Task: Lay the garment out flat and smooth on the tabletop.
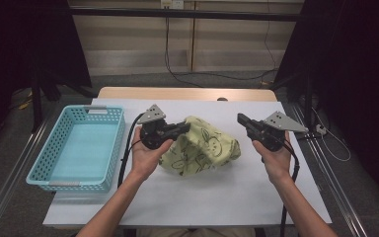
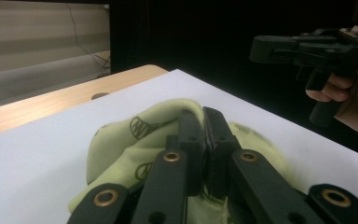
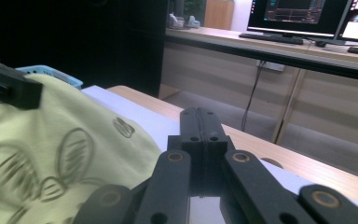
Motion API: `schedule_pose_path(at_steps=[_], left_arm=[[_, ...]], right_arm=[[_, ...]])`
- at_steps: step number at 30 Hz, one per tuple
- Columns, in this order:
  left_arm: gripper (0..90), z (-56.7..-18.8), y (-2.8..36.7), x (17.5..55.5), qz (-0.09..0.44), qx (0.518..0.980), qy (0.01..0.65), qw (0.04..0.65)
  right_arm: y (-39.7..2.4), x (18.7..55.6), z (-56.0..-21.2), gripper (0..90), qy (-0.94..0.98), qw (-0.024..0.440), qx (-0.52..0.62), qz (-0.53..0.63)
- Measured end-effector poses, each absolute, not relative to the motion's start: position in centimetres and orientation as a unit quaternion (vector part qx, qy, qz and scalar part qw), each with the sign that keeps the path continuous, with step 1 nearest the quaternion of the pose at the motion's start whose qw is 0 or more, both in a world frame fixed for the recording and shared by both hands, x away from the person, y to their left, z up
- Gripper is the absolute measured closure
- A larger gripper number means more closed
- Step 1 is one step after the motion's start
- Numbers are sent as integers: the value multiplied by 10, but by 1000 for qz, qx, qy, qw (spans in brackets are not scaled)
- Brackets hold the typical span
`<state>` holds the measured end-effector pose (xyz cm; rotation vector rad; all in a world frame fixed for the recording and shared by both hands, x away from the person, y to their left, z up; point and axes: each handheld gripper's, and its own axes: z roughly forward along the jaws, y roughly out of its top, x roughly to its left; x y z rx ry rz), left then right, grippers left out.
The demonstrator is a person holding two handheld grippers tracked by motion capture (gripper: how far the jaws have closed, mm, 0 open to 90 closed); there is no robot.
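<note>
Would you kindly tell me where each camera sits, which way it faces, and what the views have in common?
High view: above the person's side, looking forward and down on the table; both forearms, left gripper, right gripper.
Left gripper view: rides the left gripper, jaws shut, facing across the green cloth toward the right gripper.
Right gripper view: rides the right gripper, jaws shut, facing the table's far edge.
Shared: all three show the green cloth.

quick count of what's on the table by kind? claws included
Claws: 2, left claw and right claw, both shut
Green printed cloth: 1
Blue basket: 1
Total: 4
</note>
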<state>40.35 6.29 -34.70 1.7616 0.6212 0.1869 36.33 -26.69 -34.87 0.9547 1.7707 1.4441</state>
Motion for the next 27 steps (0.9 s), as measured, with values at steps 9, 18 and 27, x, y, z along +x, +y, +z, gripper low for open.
schedule_pose_path(at_steps=[9,18,27], left_arm=[[873,-357,60,404,75,774,272,566],[866,-391,43,399,40,825,252,505],[852,-443,19,393,11,868,251,427]], right_arm=[[-250,368,-382,585,720,275,357,528],[-251,377,-411,453,745,244,392,482],[-245,379,-424,498,767,226,396,452]])
